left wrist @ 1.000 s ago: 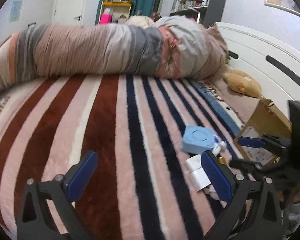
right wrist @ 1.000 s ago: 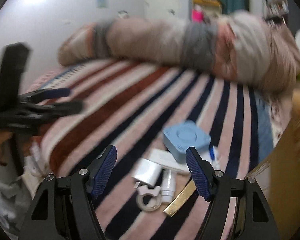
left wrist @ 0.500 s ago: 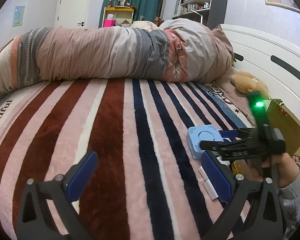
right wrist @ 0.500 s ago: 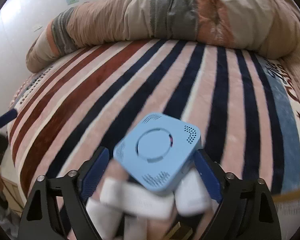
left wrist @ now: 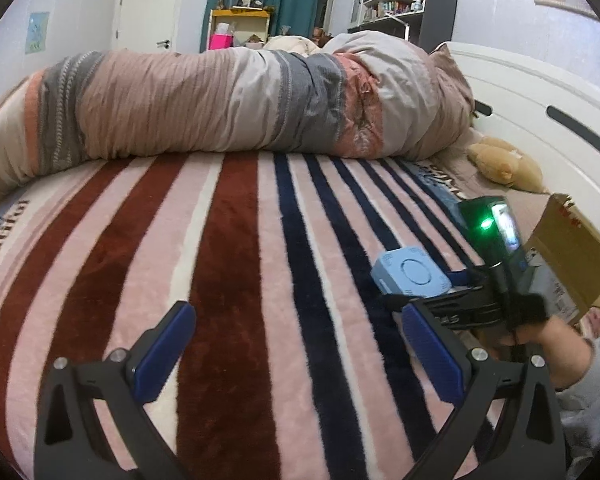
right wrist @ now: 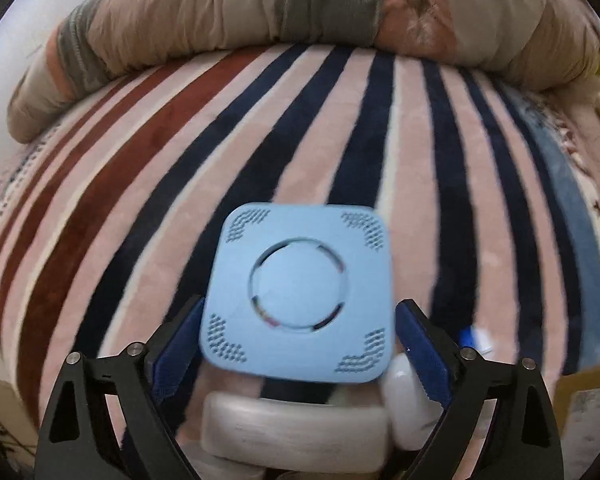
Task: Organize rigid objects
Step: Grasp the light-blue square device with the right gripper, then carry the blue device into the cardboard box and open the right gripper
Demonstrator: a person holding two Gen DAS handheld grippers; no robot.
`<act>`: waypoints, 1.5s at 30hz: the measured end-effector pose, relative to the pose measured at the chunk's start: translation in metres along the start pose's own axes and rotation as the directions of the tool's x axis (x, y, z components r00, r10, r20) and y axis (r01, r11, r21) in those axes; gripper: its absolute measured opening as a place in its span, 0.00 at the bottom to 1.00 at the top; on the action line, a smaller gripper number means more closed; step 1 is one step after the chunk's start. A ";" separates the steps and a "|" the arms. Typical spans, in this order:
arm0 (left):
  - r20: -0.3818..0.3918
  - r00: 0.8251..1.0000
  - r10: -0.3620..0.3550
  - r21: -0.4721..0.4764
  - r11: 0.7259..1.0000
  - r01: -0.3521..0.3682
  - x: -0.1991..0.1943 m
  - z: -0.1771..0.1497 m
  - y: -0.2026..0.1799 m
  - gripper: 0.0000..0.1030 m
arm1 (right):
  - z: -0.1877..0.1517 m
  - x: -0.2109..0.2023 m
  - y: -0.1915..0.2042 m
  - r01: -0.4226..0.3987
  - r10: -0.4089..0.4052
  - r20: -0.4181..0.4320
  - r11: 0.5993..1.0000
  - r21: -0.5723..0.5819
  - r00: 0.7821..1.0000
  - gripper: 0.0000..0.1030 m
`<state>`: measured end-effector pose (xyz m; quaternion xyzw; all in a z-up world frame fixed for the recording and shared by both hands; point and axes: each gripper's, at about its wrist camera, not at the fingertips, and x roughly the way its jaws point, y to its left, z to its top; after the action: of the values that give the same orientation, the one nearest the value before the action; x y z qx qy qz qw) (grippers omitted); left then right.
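Observation:
A light blue square device [right wrist: 300, 296] with a round centre lies on the striped blanket. It sits between the fingers of my right gripper [right wrist: 300, 352], which is open with its pads beside the device's two sides. White objects [right wrist: 296, 428] lie just below it, partly hidden. In the left wrist view the blue device [left wrist: 410, 274] is at the right, with the right gripper [left wrist: 452, 296] reaching to it. My left gripper [left wrist: 296, 352] is open and empty above the blanket.
A rolled striped duvet [left wrist: 220, 104] lies across the far side of the bed. A cardboard box [left wrist: 572, 264] stands at the right, near a plush toy [left wrist: 504, 164] and the white headboard [left wrist: 540, 92]. A small blue-white item [right wrist: 474, 338] lies right of the device.
My right gripper has moved forward and down onto the blue device, which now sits between its fingers. The left gripper has stayed open and shifted slightly.

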<state>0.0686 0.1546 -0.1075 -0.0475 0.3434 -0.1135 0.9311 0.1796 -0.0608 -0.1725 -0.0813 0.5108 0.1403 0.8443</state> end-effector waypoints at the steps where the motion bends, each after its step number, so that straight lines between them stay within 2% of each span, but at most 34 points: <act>1: -0.007 1.000 -0.025 -0.001 1.000 0.025 0.001 0.001 0.001 0.99 | 0.002 0.002 0.002 0.020 -0.020 0.008 1.000 -0.016 1.000 0.76; 3: -0.022 0.998 -0.058 0.002 0.998 0.058 0.004 0.004 0.002 0.99 | 0.003 0.001 0.004 0.039 -0.038 0.031 0.999 -0.031 0.999 0.77; 5: -0.026 0.995 -0.101 0.000 0.995 0.101 0.004 0.008 0.000 0.99 | -0.001 -0.008 0.006 0.006 -0.002 0.065 0.998 -0.056 0.998 0.77; 6: -0.023 0.989 -0.148 -0.008 0.989 0.148 0.003 0.011 -0.001 0.99 | -0.002 -0.016 0.008 -0.005 0.011 0.080 0.997 -0.076 0.997 0.77; 10: -0.006 0.972 -0.235 0.012 0.972 0.235 -0.007 0.027 -0.020 0.99 | -0.006 -0.067 0.024 -0.093 0.123 0.170 0.980 -0.173 0.978 0.77; 13: 0.006 0.953 -0.304 0.057 0.951 0.303 -0.020 0.044 -0.048 0.97 | -0.008 -0.111 0.030 -0.207 0.249 0.200 0.956 -0.209 0.948 0.77; 17: 0.014 0.909 -0.417 0.098 0.905 0.414 -0.039 0.063 -0.088 0.85 | -0.024 -0.177 0.031 -0.280 0.350 0.246 0.919 -0.278 0.904 0.77; 18: 0.012 0.901 -0.434 0.113 0.896 0.430 -0.043 0.068 -0.101 0.83 | -0.026 -0.188 0.032 -0.275 0.351 0.261 0.918 -0.287 0.899 0.77; 20: 0.008 0.892 -0.452 0.136 0.884 0.447 -0.047 0.074 -0.122 0.69 | -0.038 -0.214 0.024 -0.252 0.342 0.302 0.920 -0.299 0.890 0.77; 21: 0.004 0.884 -0.467 0.156 0.874 0.461 -0.050 0.078 -0.136 0.67 | -0.041 -0.226 0.018 -0.249 0.344 0.319 0.920 -0.302 0.883 0.77; 22: 0.005 0.874 -0.487 0.162 0.862 0.480 -0.052 0.080 -0.145 0.61 | -0.044 -0.236 0.011 -0.245 0.341 0.332 0.922 -0.299 0.880 0.77; 23: -0.001 0.850 -0.526 0.174 0.837 0.518 -0.055 0.084 -0.161 0.51 | -0.046 -0.244 0.003 -0.239 0.334 0.341 0.926 -0.291 0.879 0.77; 24: -0.009 0.837 -0.547 0.186 0.822 0.539 -0.057 0.087 -0.174 0.48 | -0.049 -0.253 -0.009 -0.230 0.323 0.353 0.932 -0.280 0.878 0.77; 26: -0.025 0.835 -0.550 0.216 0.812 0.542 -0.058 0.090 -0.200 0.48 | -0.057 -0.265 -0.028 -0.224 0.312 0.365 0.938 -0.263 0.877 0.77; 33: -0.181 0.800 -0.573 0.305 0.740 0.599 -0.025 0.105 -0.315 0.47 | -0.085 -0.290 -0.126 -0.229 0.252 0.358 0.968 -0.106 0.899 0.77; 36: -0.270 0.802 -0.534 0.346 0.723 0.598 -0.007 0.106 -0.354 0.46 | -0.087 -0.288 -0.160 -0.222 0.228 0.299 0.973 -0.054 0.927 0.77; 38: -0.334 0.804 -0.492 0.348 0.728 0.590 0.007 0.105 -0.370 0.45 | -0.084 -0.277 -0.174 -0.210 0.212 0.231 0.977 -0.033 0.949 0.77; 39: -0.349 0.812 -0.468 0.356 0.735 0.577 0.012 0.105 -0.374 0.45 | -0.081 -0.270 -0.178 -0.198 0.200 0.203 0.980 -0.027 0.959 0.77; 40: -0.352 0.822 -0.448 0.365 0.743 0.561 0.020 0.106 -0.375 0.49 | -0.080 -0.262 -0.181 -0.171 0.171 0.173 0.985 -0.017 0.970 0.77; 42: -0.328 0.843 -0.427 0.364 0.766 0.530 0.022 0.109 -0.368 0.68 | -0.080 -0.249 -0.185 -0.104 0.105 0.120 0.994 -0.010 0.987 0.82; 43: -0.306 0.848 -0.434 0.353 0.775 0.524 0.019 0.111 -0.359 0.80 | -0.081 -0.246 -0.187 -0.080 0.081 0.117 0.997 -0.009 0.990 0.90; 45: -0.260 0.848 -0.461 0.340 0.779 0.527 0.005 0.115 -0.341 0.83 | -0.087 -0.248 -0.185 -0.019 0.021 0.128 1.000 -0.014 0.992 0.93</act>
<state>0.0861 -0.1763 0.0341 0.0640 0.3628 -0.4254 0.8267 0.0572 -0.2984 0.0055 -0.0725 0.4555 0.1570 0.8733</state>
